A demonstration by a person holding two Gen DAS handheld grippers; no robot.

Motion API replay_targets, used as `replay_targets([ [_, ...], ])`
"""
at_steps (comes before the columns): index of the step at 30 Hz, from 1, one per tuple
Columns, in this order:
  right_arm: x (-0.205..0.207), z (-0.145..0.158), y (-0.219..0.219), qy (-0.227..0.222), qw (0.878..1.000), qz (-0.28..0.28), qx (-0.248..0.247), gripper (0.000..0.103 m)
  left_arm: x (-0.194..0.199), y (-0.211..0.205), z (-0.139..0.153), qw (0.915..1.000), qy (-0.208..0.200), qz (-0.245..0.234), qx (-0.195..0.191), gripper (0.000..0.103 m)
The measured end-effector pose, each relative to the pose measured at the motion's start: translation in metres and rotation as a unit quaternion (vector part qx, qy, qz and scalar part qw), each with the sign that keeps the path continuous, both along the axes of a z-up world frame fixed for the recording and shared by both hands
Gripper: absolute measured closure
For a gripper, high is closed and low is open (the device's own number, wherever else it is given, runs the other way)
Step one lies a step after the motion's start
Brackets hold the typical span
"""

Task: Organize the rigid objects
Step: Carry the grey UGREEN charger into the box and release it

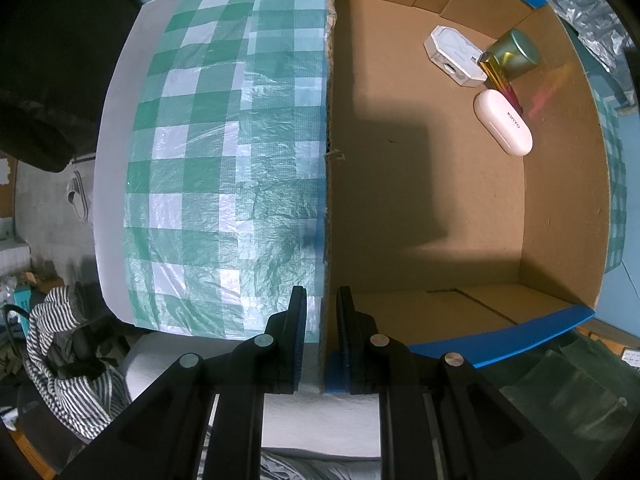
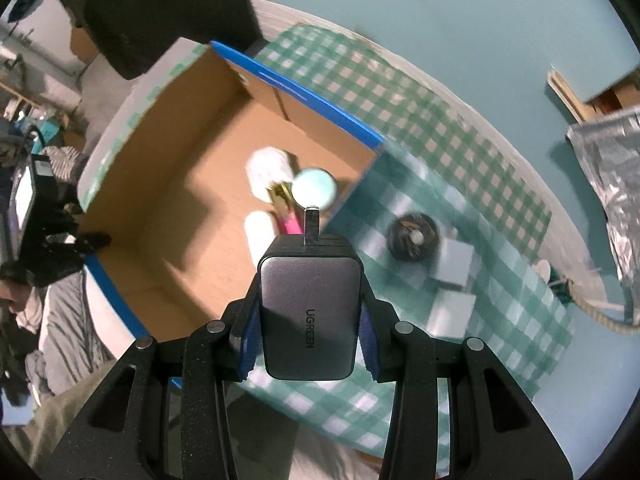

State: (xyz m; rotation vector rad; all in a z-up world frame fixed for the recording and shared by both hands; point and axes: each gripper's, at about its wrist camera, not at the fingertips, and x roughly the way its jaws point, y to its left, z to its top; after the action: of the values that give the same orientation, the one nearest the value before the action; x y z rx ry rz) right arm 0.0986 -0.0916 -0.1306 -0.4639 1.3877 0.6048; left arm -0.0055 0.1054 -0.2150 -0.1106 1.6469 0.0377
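Pinching near wall of cardboard box (image 1: 420, 200) with left gripper (image 1: 322, 308), fingers nearly together on cardboard. Clamped on grey charger (image 2: 308, 312) with right gripper (image 2: 309, 320), above box's near right corner, not yet inside.

Already boxed, far right: green tin (image 1: 516, 54), white case (image 1: 503, 122), octagonal white box (image 1: 454, 56), gold-pink stick (image 1: 500, 80).

Left on checked cloth (image 2: 460, 152): dark round item (image 2: 412, 236), two white blocks (image 2: 452, 284). Nothing blocking drop.

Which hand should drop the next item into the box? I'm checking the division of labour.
Right. The right gripper already holds the grey charger above the cardboard box; the left gripper is clamped on the box wall.
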Motion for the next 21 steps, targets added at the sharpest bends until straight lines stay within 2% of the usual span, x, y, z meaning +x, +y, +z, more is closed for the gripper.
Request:
replay_targets([
  [7, -0.003, -0.007, 0.038, 0.006, 0.999, 0.033, 0.007, 0.062, -0.001, 0.002, 0.000, 1.0000, 0.000, 0.000, -0.002, 0.088],
  [21, -0.021, -0.065, 0.076, 0.025, 0.992, 0.117, -0.045, 0.062, -0.003, 0.008, -0.003, 1.0000, 0.001, 0.007, -0.004, 0.088],
])
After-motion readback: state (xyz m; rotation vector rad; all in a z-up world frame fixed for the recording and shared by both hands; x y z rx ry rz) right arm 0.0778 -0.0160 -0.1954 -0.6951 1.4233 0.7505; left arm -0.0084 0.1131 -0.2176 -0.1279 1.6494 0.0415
